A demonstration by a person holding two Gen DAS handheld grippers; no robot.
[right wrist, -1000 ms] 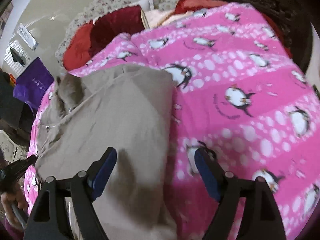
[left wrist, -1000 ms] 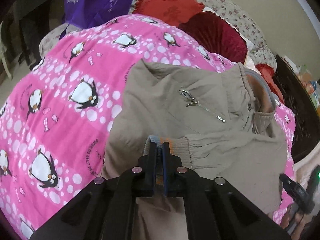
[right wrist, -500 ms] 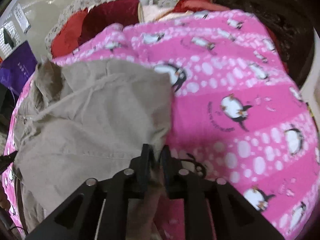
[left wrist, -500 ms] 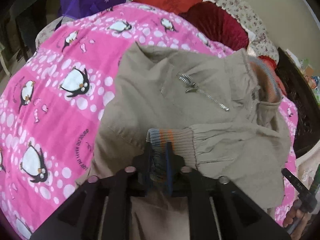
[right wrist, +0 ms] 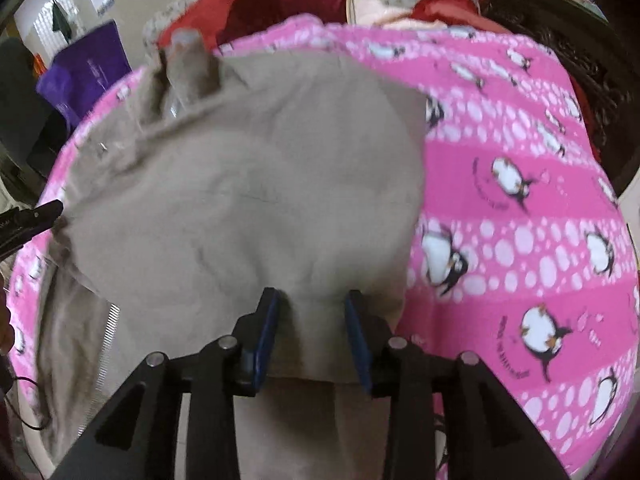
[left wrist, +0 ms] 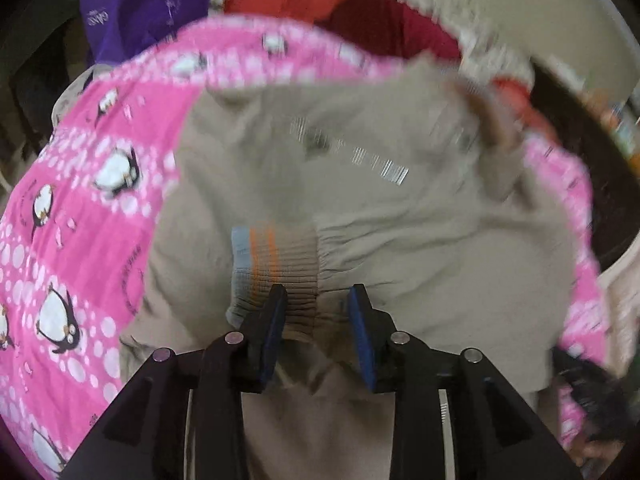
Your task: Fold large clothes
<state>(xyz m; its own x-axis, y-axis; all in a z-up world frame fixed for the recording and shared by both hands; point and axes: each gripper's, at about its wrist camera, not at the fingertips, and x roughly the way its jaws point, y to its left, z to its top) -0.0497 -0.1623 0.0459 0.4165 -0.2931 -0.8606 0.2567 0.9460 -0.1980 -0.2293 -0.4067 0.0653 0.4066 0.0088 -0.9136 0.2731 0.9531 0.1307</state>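
Jacket (left wrist: 400, 208) of beige, matte woven cloth lies crumpled across the middle of both views, spread on a pink fleece blanket (left wrist: 80, 208) printed with penguins and white dots. Its sleeve ends in a ribbed knit cuff (left wrist: 276, 264) banded grey, orange and tan, lying at lower centre of the left view; a metal zipper (left wrist: 360, 156) streaks diagonally above it, blurred. The left gripper (left wrist: 318, 300) is released, its blue-padded jaws parted on either side of the cuff's lower edge. The right gripper (right wrist: 312, 300) is likewise spread, straddling a raised fold of the jacket's smooth back panel. At the top of both frames sit dark red cushions (right wrist: 288, 0) against floral fabric; a purple bag (right wrist: 84, 72) stands upper left, before a pale wall.
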